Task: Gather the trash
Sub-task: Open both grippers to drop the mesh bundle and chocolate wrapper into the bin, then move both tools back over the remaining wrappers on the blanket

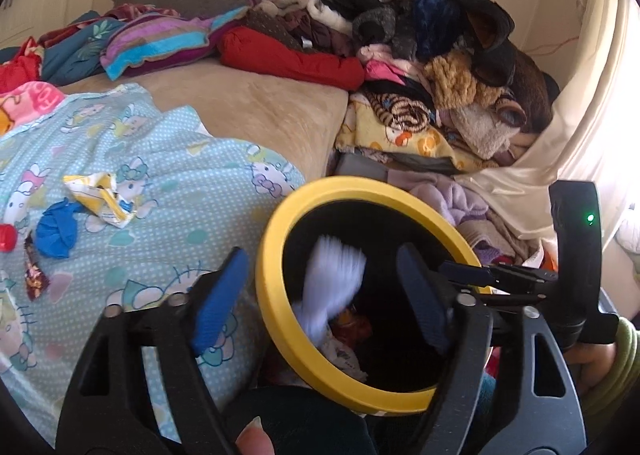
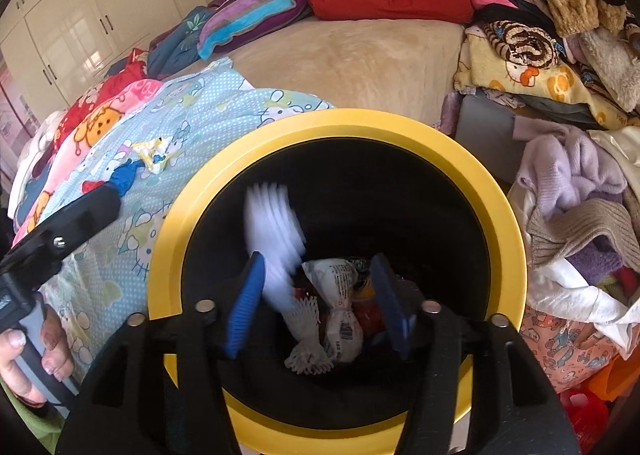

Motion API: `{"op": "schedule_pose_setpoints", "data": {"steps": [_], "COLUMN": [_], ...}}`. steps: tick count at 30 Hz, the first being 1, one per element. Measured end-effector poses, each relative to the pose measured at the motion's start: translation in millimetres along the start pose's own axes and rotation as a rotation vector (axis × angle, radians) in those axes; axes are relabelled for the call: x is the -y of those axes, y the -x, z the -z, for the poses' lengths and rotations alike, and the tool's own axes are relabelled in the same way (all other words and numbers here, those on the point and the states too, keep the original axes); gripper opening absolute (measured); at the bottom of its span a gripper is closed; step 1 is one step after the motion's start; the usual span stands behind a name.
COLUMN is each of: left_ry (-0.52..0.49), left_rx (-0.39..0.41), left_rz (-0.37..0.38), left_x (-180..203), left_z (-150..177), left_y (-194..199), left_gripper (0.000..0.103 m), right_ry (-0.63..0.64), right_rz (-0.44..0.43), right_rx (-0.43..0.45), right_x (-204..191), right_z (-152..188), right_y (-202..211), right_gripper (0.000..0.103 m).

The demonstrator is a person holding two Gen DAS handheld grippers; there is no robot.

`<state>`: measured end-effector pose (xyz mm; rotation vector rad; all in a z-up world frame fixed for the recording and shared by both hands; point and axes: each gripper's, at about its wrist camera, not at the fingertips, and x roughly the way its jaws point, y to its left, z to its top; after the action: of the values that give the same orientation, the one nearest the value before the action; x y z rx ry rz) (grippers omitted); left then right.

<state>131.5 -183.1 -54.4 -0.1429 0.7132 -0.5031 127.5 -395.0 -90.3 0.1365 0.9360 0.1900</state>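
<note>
Nearest you, both tools stand with their jaws apart and nothing pressed between the pads: your right tool [image 2: 316,307] sits directly over the mouth of the yellow-rimmed bin [image 2: 496,191], and a white piece of trash [image 2: 272,231], blurred and loose, is inside the rim among the wrappers already at the bottom. Your left tool [image 1: 316,295] straddles the bin's rim at the lower middle of its frame, its blue pad on the left outside the bin over the bedspread, its other pad inside the opening. So the bin is served; what the next move turns on lies further out and to the left. On the light blue cartoon bedspread [image 1: 168,159], at the left of the left wrist view, rest a crumpled yellow-and-white wrapper [image 1: 104,199], just beyond it toward the frame edge a blue crumpled piece [image 1: 56,231], a red cap [image 1: 6,239] at the very edge, and a dark foil wrapper [image 1: 34,275] below them. The yellow-and-white wrapper's long axis runs roughly from upper left to lower right. All of these lie on the left tool's side, well apart from the right tool, so I judge your left hand the nearer one. Beyond, along the top of the frame, is only the clothes pile [image 1: 400,35].
</note>
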Motion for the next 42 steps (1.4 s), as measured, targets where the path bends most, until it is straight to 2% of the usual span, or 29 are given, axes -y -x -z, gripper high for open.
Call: {"op": "schedule_pose_setpoints", "data": {"steps": [1,4,8,15,42], "left_ry": [0.001,0.02,0.042,0.059,0.181], "left_rx": [0.005,0.023,0.04,0.083,0.174], "left_rz": [-0.004,-0.016,-0.046,-0.094,-0.206], "left_x": [-1,-7,-16,-29,-87], "left_z": [0,-2,-2,-4,0], "left_y": [2,10,18,36,85], "left_gripper": [0.078,0.089,0.09,0.09,0.09], "right_ry": [-0.004,-0.013,-0.009,0.013,0.075], "right_rz": [0.005,0.01,0.024,0.014,-0.064], "right_rx": [0.007,0.029,0.073,0.129,0.194], "right_x": [0,-1,-6,-20,-93], "right_z": [0,-2,-6,-11,-15], "right_y": [1,5,14,28,31], "right_gripper": [0.063,0.066,0.072,0.074,0.075]}}
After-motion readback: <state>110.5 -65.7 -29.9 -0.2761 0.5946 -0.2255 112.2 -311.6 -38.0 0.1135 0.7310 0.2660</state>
